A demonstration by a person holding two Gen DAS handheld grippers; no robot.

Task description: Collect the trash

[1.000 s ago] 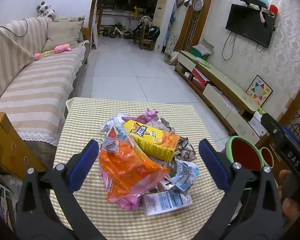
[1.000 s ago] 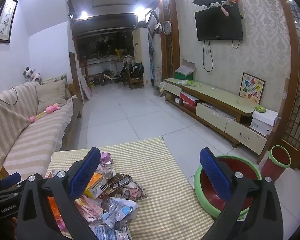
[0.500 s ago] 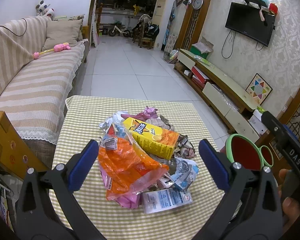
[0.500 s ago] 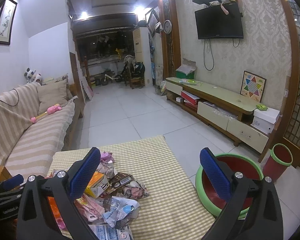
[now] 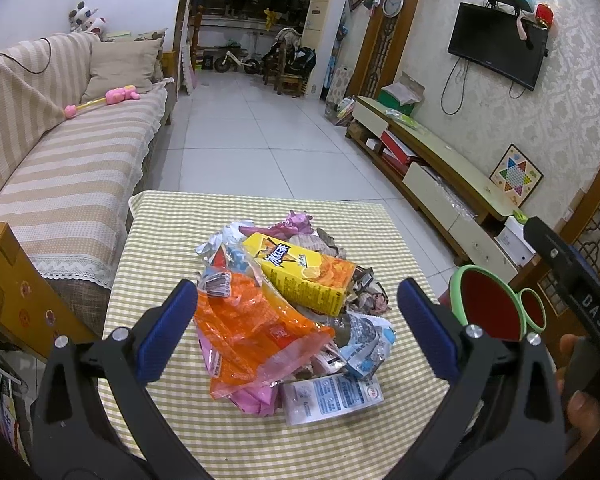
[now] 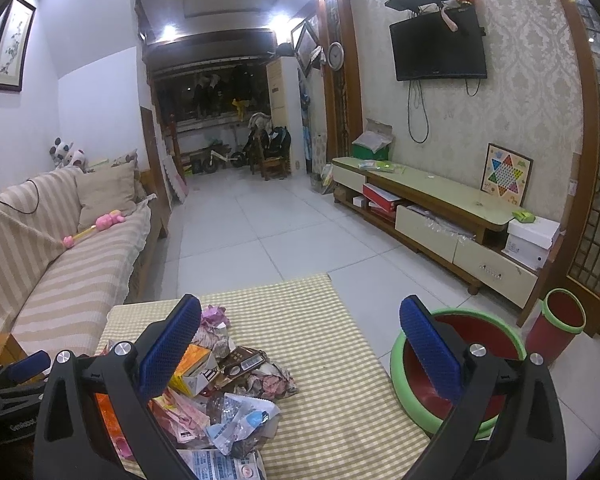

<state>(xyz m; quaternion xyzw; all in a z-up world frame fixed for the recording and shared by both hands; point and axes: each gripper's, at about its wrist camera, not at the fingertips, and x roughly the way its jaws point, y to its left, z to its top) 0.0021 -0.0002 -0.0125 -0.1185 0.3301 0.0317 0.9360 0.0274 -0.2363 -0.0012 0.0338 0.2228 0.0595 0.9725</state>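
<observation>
A pile of trash sits on the checked table (image 5: 172, 224): an orange plastic bag (image 5: 252, 332), a yellow drink carton (image 5: 304, 272), a white and blue packet (image 5: 332, 398), a crumpled blue wrapper (image 5: 366, 340). My left gripper (image 5: 296, 332) is open above the pile, empty. My right gripper (image 6: 300, 352) is open and empty, over the table's right part; the pile (image 6: 228, 392) lies at its lower left. A red basin with a green rim (image 6: 456, 368) stands on the floor right of the table, and also shows in the left wrist view (image 5: 488, 304).
A small red bin with a green rim (image 6: 560, 328) stands beside the basin. A striped sofa (image 5: 60, 168) runs along the left. A low TV cabinet (image 6: 440, 216) lines the right wall. A cardboard box (image 5: 16, 288) sits left of the table.
Both views have shifted slightly; the pile sits a little lower and nearer in the left wrist view. Both grippers stay open.
</observation>
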